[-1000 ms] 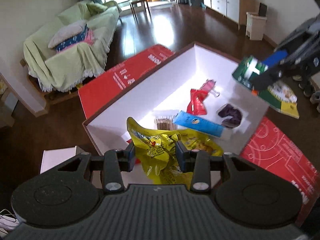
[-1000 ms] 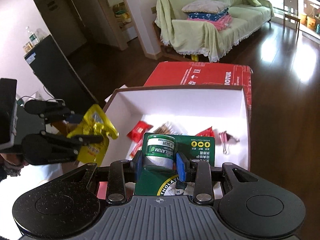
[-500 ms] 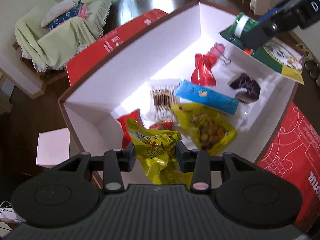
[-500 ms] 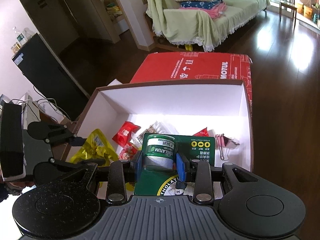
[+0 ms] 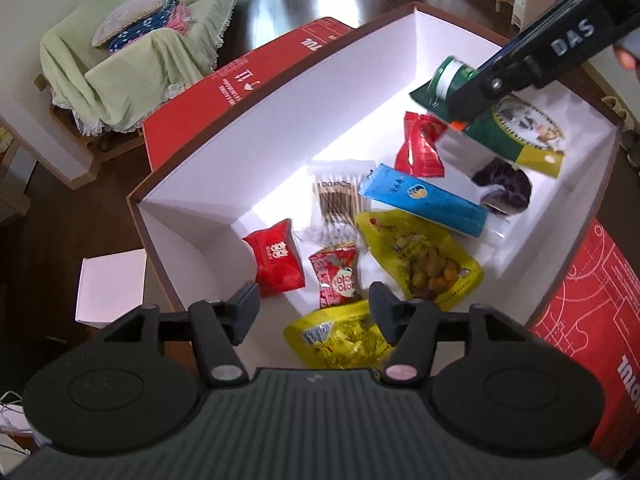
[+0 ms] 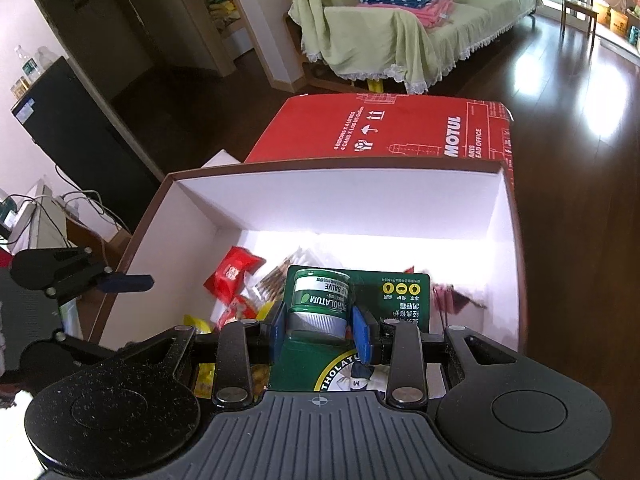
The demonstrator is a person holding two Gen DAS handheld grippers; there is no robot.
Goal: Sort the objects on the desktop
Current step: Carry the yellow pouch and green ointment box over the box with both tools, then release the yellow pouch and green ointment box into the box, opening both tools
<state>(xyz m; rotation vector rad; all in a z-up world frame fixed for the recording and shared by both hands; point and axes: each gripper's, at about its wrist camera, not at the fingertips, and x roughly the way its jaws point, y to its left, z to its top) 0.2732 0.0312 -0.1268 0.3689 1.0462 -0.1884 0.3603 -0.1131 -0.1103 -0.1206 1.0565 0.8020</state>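
Observation:
A white-lined box holds several items: red snack packs, a cotton-swab pack, a blue tube, a yellow nut pouch and a dark purple scrunchie. My left gripper stands open above the box's near edge. A yellow snack bag lies just below it, free of the fingers. My right gripper is shut on a green salve package, held over the right part of the box. The same package shows in the left wrist view.
The box sits on a red printed carton. A small white box lies left of it. A sofa with a green cover stands behind on dark wood floor. A black cabinet and cables are to the left.
My left gripper opened and let go of the yellow snack bag, which now lies in the box's near end. The right gripper moved the green salve package lower into the box.

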